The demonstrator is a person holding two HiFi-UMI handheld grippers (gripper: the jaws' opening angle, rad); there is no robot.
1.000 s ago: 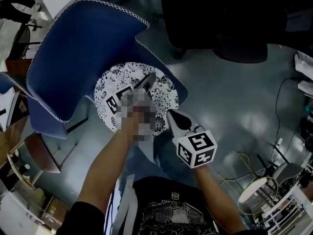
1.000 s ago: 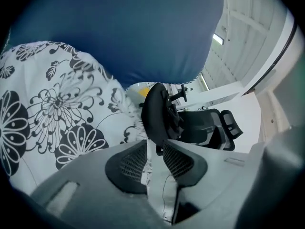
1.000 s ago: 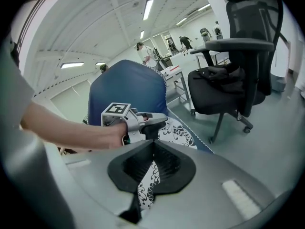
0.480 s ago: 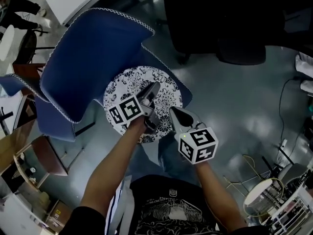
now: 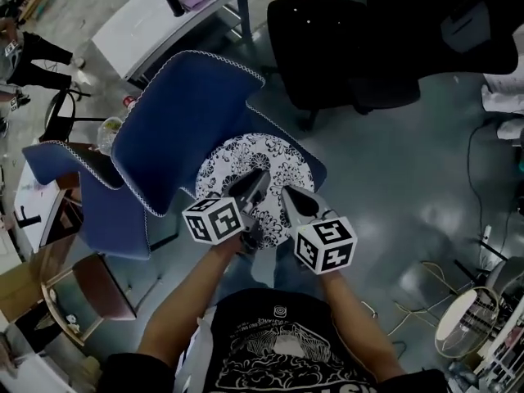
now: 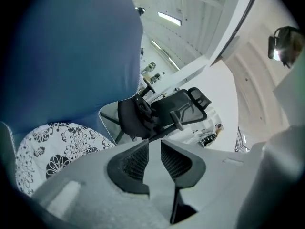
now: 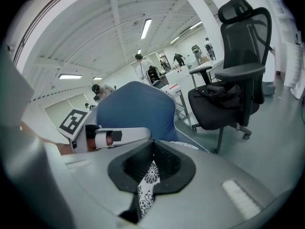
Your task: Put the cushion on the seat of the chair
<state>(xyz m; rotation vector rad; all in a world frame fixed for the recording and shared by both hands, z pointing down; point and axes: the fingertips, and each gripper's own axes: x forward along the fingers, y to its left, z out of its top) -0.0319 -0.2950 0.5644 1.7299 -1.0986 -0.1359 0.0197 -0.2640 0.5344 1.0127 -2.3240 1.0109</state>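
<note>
The round white cushion [image 5: 246, 158] with black flowers lies on the seat of the blue chair [image 5: 180, 113] with white piping. My right gripper [image 5: 285, 191] is at the cushion's near edge, shut on a fold of its flowered cloth [image 7: 151, 174]. My left gripper [image 5: 260, 175] hovers beside it over the same edge. Its jaws [image 6: 153, 143] are closing with a gap and nothing between them. In the left gripper view the cushion [image 6: 57, 147] lies low left under the blue chair back [image 6: 71, 56].
Two black office chairs [image 5: 327, 39] stand behind the blue chair, and one shows close by [image 7: 233, 80]. A white table [image 5: 164, 23] is at the far left, a second blue chair [image 5: 57, 170] at the left. Cables [image 5: 483, 244] lie on the floor at the right.
Both grippers have risen and drawn back from over the cushion's middle to its near edge. The left gripper has rolled, so its marker cube now faces up.
</note>
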